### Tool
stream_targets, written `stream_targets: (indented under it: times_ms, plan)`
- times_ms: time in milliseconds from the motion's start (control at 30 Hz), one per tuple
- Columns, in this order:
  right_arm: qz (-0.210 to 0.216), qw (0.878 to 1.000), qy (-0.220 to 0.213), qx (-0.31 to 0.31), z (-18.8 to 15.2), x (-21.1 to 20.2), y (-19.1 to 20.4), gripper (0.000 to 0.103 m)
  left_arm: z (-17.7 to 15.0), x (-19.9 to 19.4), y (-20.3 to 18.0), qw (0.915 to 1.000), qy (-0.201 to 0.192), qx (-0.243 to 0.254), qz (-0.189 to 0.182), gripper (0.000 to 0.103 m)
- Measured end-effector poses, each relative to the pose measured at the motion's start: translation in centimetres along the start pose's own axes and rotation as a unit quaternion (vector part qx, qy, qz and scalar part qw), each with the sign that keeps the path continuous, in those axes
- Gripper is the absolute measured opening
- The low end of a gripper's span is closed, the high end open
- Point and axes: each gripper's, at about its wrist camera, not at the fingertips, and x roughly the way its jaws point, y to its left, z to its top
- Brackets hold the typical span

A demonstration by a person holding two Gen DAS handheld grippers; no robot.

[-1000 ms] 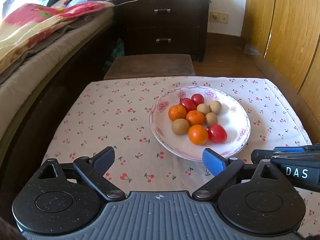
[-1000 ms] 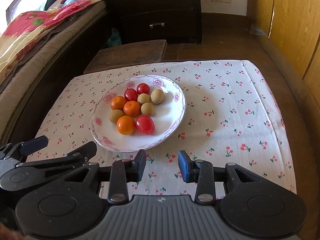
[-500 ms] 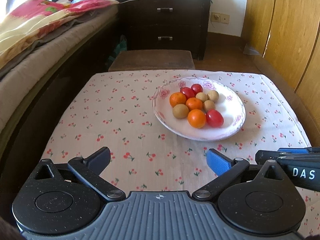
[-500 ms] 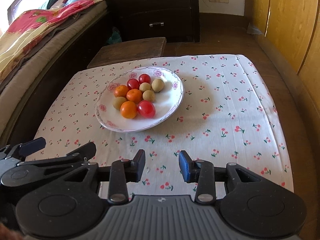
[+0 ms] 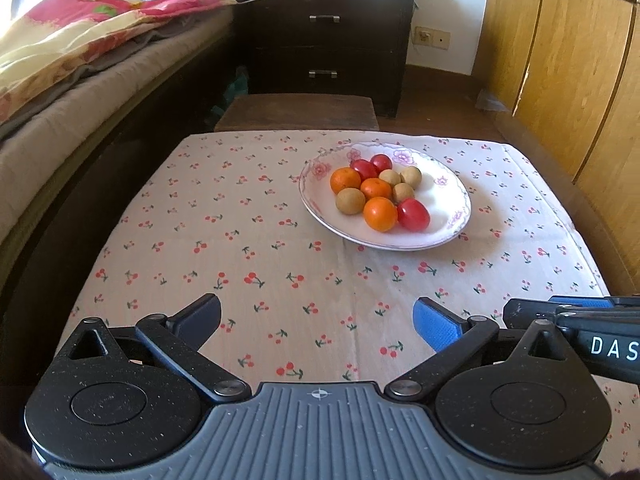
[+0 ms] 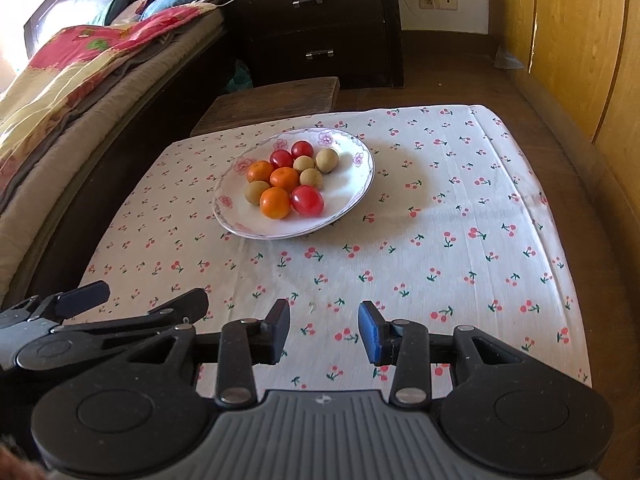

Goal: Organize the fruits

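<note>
Both tongs empty: left tongs (image 5: 318, 322) wide, right tongs (image 6: 324, 330) narrower, w/ gap.

Left gripper (image 5: 318, 322) points forward and downward, its jaws spread wide with nothing between them; one fingertip is black, the other blue; right gripper (image 6: 324, 330) sits just beside it on the right, angled the same way, its jaws parted by a narrower gap, also holding nothing; neither gripper touches anything.
</note>
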Motion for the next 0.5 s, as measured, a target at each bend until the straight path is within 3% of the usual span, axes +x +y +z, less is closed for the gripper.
stream_targets:
  times_ms: [500]
  plan:
    - [0.011,1.000,0.001,0.000,-2.0,-1.5,0.7,0.039,-2.0,-1.3,0.8,0.9996,0.019,-0.011,-0.015,0.103]
